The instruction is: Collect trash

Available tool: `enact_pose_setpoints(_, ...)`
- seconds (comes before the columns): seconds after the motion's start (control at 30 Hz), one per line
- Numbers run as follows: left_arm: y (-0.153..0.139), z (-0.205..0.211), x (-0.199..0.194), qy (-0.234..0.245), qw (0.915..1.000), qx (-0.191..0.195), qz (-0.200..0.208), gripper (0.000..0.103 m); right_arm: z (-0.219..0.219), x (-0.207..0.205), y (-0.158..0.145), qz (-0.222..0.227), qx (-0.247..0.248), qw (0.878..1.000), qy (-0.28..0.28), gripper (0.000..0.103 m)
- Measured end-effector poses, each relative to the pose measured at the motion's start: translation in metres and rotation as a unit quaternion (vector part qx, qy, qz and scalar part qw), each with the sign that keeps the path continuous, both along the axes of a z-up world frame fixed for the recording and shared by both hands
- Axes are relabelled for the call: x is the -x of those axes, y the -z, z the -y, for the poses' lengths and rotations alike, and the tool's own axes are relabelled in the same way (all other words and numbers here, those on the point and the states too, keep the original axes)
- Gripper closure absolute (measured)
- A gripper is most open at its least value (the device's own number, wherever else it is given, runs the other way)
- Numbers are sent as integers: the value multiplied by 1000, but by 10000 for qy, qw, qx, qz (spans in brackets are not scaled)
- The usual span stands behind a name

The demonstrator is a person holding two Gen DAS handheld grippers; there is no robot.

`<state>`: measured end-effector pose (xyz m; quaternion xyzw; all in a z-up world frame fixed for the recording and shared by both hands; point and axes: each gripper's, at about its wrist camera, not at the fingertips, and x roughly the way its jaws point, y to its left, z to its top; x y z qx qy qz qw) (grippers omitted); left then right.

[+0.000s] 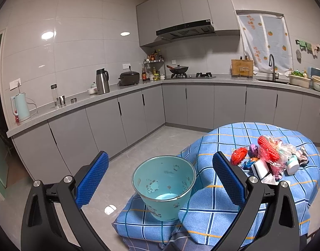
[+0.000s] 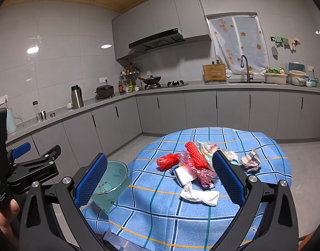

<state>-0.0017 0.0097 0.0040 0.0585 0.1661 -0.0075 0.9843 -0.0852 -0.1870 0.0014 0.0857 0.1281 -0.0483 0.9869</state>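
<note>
While both grippers hang with fingers spread wide and empty, the left gripper (image 1: 160,181) frames the teal bucket (image 1: 164,185) beside the table; the right gripper (image 2: 160,181) faces the trash pile (image 2: 198,164) on the checked tablecloth (image 2: 201,219).

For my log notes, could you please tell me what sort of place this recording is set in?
A home kitchen, most likely: a wok sits on a gas stove under a range hood, and a sink tap stands by the curtained window.
</note>
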Motion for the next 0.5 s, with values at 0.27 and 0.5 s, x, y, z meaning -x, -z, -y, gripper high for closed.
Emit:
enact_pose_setpoints(0.27, 0, -1, -1, -16, 10000, 5, 17, 5, -1, 1, 0, -6, 12, 10000, 7, 4)
enact_pose_setpoints(0.5, -1, -3, -1, -27, 10000, 0, 30, 5, 1, 0, 1, -20, 26, 10000, 39, 4)
